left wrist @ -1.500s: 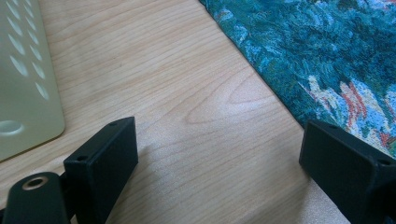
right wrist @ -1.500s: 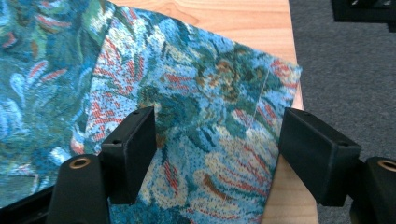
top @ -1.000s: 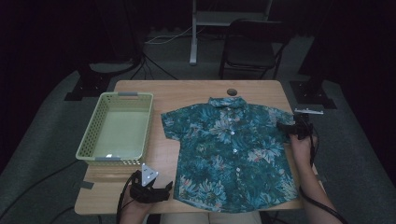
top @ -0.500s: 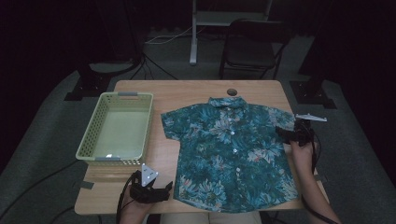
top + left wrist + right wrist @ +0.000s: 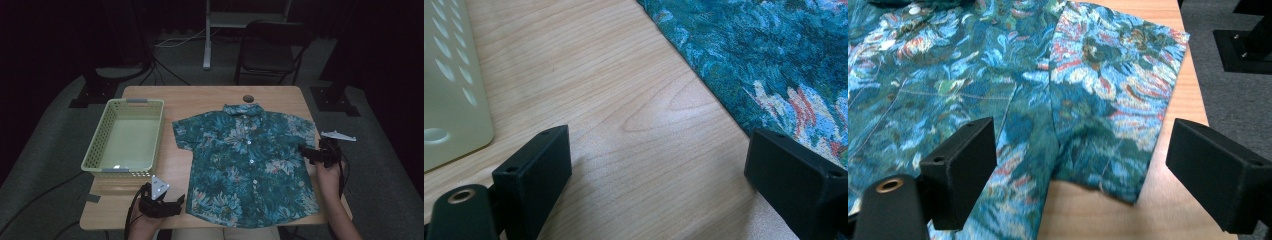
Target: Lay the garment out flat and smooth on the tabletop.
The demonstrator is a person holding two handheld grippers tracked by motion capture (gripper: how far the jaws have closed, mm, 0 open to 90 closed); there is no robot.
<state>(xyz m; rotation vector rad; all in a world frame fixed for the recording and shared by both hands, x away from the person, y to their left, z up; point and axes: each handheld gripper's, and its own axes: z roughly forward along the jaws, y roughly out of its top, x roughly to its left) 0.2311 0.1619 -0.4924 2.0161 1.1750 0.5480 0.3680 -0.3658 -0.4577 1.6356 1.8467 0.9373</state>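
Right gripper view: short sleeve of the teal floral-print button-up shirt (image 5: 1113,100) lying straight ahead between 2 wide-open jaws.

Shirt spread flat, front up, on the light wooden table (image 5: 200,97), collar away from the person, long axis running from near edge to far edge; empty pale-green perforated plastic basket (image 5: 125,137) just beside it on the left. Right gripper (image 5: 320,154) poised at the shirt's right sleeve, sleeve hem toward the jaws, clearly the nearer tool for a first fold inward. Left gripper (image 5: 162,205) low at the near table edge, jaws also parted and empty, bottom hem corner just off its right jaw.
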